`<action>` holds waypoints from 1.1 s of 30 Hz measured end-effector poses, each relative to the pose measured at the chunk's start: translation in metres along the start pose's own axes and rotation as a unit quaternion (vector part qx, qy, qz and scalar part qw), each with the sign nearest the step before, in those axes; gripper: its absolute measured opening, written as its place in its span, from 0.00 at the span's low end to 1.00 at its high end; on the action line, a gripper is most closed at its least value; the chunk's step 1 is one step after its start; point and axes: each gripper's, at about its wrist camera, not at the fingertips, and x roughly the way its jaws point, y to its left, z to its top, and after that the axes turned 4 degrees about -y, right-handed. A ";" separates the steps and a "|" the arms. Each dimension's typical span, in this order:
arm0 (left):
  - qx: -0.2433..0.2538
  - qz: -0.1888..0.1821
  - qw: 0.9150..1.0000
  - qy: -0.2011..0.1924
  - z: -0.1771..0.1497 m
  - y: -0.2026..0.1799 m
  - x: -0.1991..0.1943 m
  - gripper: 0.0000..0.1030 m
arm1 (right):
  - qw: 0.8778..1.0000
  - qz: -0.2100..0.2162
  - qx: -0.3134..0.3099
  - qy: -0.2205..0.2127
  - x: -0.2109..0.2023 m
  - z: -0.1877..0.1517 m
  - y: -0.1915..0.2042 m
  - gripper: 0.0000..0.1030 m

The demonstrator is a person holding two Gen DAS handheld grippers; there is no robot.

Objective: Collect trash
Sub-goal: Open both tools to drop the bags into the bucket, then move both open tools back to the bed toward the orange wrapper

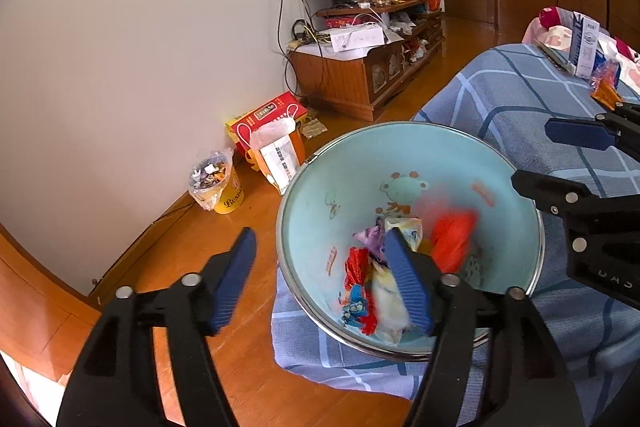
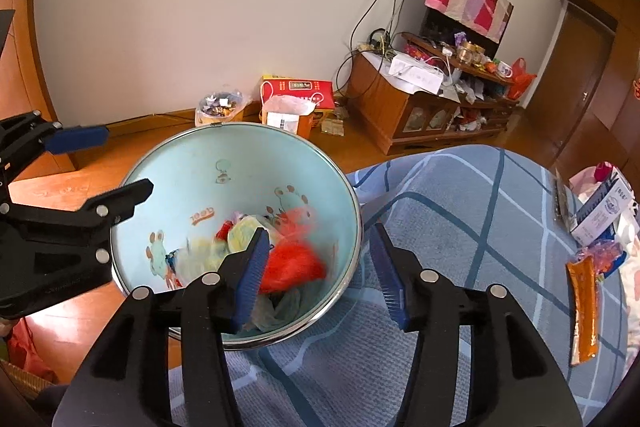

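Observation:
A light blue basin (image 1: pixel 400 125) (image 2: pixel 240 125) with a metal rim stands at the edge of a blue checked cloth (image 1: pixel 500 95) (image 2: pixel 460 207). Inside it lie several crumpled wrappers (image 1: pixel 360 291) (image 2: pixel 248 227) and a red wrapper (image 1: pixel 454 239) (image 2: pixel 292 263) that looks blurred. My left gripper (image 1: pixel 320 243) (image 2: pixel 128 159) is open over the basin's left rim, holding nothing. My right gripper (image 2: pixel 318 233) (image 1: pixel 532 155) is open over the right rim, also with nothing in it. An orange wrapper (image 2: pixel 584 311) (image 1: pixel 604 91) lies on the cloth at the far right.
A white and blue carton (image 1: pixel 584 43) (image 2: pixel 604 211) stands by the orange wrapper. On the wooden floor by the wall sit a yellow bucket (image 1: pixel 230 199) lined with a full bag, a red box (image 1: pixel 268 119) and a cluttered wooden cabinet (image 1: pixel 360 75).

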 end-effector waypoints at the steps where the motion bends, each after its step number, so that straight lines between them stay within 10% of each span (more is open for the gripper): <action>1: 0.000 0.000 1.000 0.002 0.000 0.000 0.001 0.69 | 1.000 -0.001 0.000 0.000 0.000 -0.001 0.000 0.55; 10: -0.009 0.008 1.000 0.007 -0.003 -0.002 0.005 0.94 | 1.000 -0.008 0.004 -0.001 -0.004 -0.005 -0.006 0.67; 33: 0.013 -0.002 1.000 0.017 0.013 -0.051 0.017 0.94 | 0.989 -0.119 0.089 0.014 -0.057 -0.071 -0.140 0.73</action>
